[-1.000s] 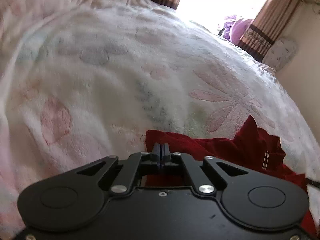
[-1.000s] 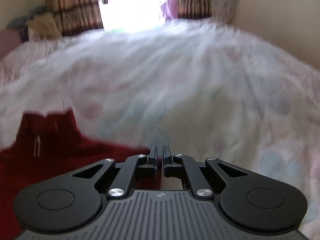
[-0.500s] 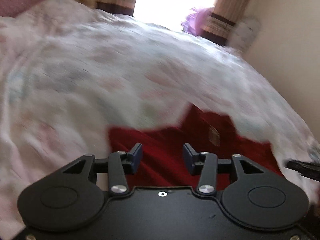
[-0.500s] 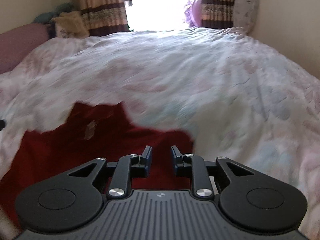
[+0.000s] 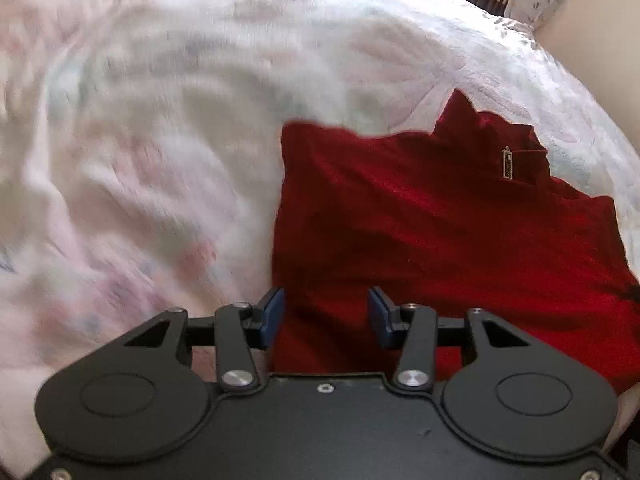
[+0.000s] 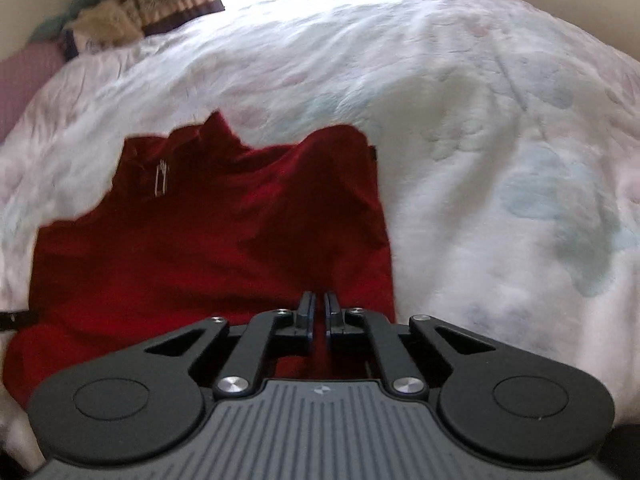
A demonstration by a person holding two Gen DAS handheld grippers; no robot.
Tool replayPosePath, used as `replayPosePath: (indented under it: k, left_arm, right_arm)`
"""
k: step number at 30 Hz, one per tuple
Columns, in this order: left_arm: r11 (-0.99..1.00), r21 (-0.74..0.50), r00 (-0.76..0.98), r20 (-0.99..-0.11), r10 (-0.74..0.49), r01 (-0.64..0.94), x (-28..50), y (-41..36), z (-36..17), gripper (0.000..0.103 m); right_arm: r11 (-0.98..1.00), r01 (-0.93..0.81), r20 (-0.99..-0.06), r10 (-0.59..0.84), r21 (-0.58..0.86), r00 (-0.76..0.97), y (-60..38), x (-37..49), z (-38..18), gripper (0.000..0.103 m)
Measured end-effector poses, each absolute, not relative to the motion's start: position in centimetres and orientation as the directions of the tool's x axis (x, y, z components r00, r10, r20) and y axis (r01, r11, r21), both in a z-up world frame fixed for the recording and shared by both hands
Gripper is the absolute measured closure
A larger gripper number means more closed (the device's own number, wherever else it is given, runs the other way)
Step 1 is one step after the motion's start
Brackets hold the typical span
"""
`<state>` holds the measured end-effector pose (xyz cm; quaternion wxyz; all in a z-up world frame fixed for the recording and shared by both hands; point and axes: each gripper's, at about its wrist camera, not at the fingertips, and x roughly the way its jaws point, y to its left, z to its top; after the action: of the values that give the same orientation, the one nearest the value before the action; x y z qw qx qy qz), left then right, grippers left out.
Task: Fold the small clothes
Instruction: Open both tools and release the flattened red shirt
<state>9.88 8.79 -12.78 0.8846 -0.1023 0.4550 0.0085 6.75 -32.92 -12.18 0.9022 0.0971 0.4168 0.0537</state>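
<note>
The red top (image 5: 432, 232) lies spread on the bed (image 5: 160, 140), and everything here can be placed against it. To its left there is only the pale flowered cover of the bed, blurred in the left wrist view. At the top's left edge, low down near the hem, the left tool (image 5: 326, 314) hovers with its blue-padded fingers (image 5: 272, 312) spread wide, one finger over the cover's side of that edge and the other over red cloth; nothing is between them. Near the middle of the top, towards its far end, the collar stands up in a point with a small metal zip pull (image 5: 507, 164) just below it. Both side edges run fairly straight and the sleeves do not stick out, so they seem to be tucked in already, though how many layers lie there cannot be told. At the top's right part, again near the hem, the right tool (image 6: 316, 312) has its fingers drawn almost together with only a thin slit left; red cloth shows in and behind that slit, but whether any is pinched cannot be told. Right of the top is more bare bed. By my judgement the folding is partway: the top is laid flat and narrowed, and the fold of the hem up towards the collar is not yet made.
</note>
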Motion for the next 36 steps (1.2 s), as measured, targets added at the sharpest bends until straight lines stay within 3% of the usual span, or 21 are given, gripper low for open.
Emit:
replayPosePath:
  k: [2, 5, 11, 15, 18, 24, 28, 31, 36]
  left_arm:
    - [0.98, -0.178, 0.607, -0.79, -0.087, -0.092, 9.5, 8.0, -11.0, 0.055]
    - [0.974, -0.217, 0.625, -0.769, -0.133, -0.059, 8.2, 7.1, -9.5, 0.054]
    - [0.964, -0.264, 0.581, -0.783, -0.223, 0.014, 6.6, 3.5, -12.1, 0.05]
    - [0.974, -0.225, 0.462, -0.865, -0.194, -0.012, 7.2, 2.8, -17.0, 0.047]
    - [0.974, -0.226, 0.47, -0.862, -0.191, -0.017, 7.2, 2.9, -16.1, 0.048]
    - [0.979, -0.205, 0.502, -0.846, -0.181, 0.007, 6.3, 2.4, -13.2, 0.048]
    - [0.983, -0.182, 0.521, -0.836, -0.172, 0.032, 5.7, 1.5, -12.2, 0.048]
    - [0.989, -0.149, 0.434, -0.89, -0.138, 0.01, 6.6, 1.3, -15.4, 0.044]
    - [0.98, -0.197, 0.442, -0.881, -0.171, -0.012, 6.7, 2.4, -15.5, 0.046]
  right_arm:
    - [0.974, -0.008, -0.731, 0.176, 0.227, 0.66, -32.7, 6.3, -11.2, 0.08]
    - [0.984, -0.044, -0.703, 0.156, 0.175, 0.694, -31.0, 4.9, -9.2, 0.067]
    - [0.974, -0.131, -0.687, 0.222, 0.183, 0.692, -27.7, 2.8, -8.2, 0.065]
    - [0.974, -0.177, -0.77, 0.22, 0.141, 0.599, -24.9, 3.2, -12.1, 0.065]
    - [0.98, -0.169, -0.798, 0.182, 0.102, 0.575, -24.0, 3.6, -14.1, 0.065]
    - [0.982, -0.162, -0.777, 0.176, 0.097, 0.605, -23.7, 3.3, -11.1, 0.064]
    - [0.977, -0.186, -0.756, 0.198, 0.103, 0.624, -23.6, 2.3, -9.8, 0.055]
    - [0.976, -0.198, -0.759, 0.198, 0.093, 0.621, -22.8, 2.1, -10.0, 0.044]
    - [0.977, -0.153, -0.82, 0.21, 0.151, 0.533, -24.0, 3.3, -14.4, 0.045]
